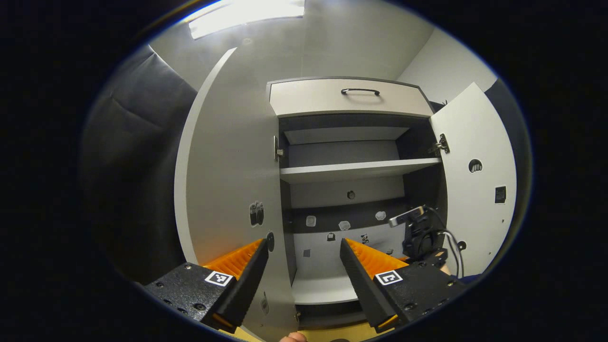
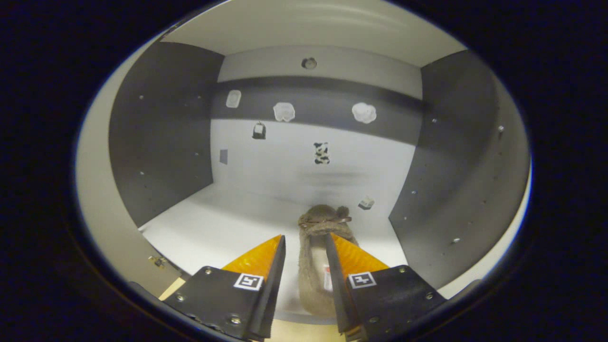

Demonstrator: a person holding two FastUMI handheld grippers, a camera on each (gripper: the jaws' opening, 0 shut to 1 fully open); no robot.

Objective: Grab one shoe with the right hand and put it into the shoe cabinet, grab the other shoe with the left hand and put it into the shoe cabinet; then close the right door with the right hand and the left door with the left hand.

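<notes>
A fuzzy grey-brown shoe [image 2: 323,216] lies on the white floor [image 2: 228,223] of the cabinet's lower compartment, toe toward the back wall. My right gripper [image 2: 305,236] is open around its heel end; a strip of shelf shows between the left finger and the shoe, while the right finger overlaps its opening. In the left gripper view the shoe cabinet [image 1: 356,170] stands ahead with its left door [image 1: 228,166] and right door [image 1: 475,190] both swung out. My left gripper [image 1: 304,242] is open and holds nothing. The right gripper [image 1: 420,232] reaches into the lower compartment there.
A drawer with a dark handle [image 1: 360,91] tops the cabinet. A bare middle shelf [image 1: 332,172] sits above the lower compartment. Small stickers [image 2: 284,111] dot the back wall. Dark side walls [image 2: 161,128] close the compartment in. A fingertip [image 1: 292,337] shows at the bottom edge.
</notes>
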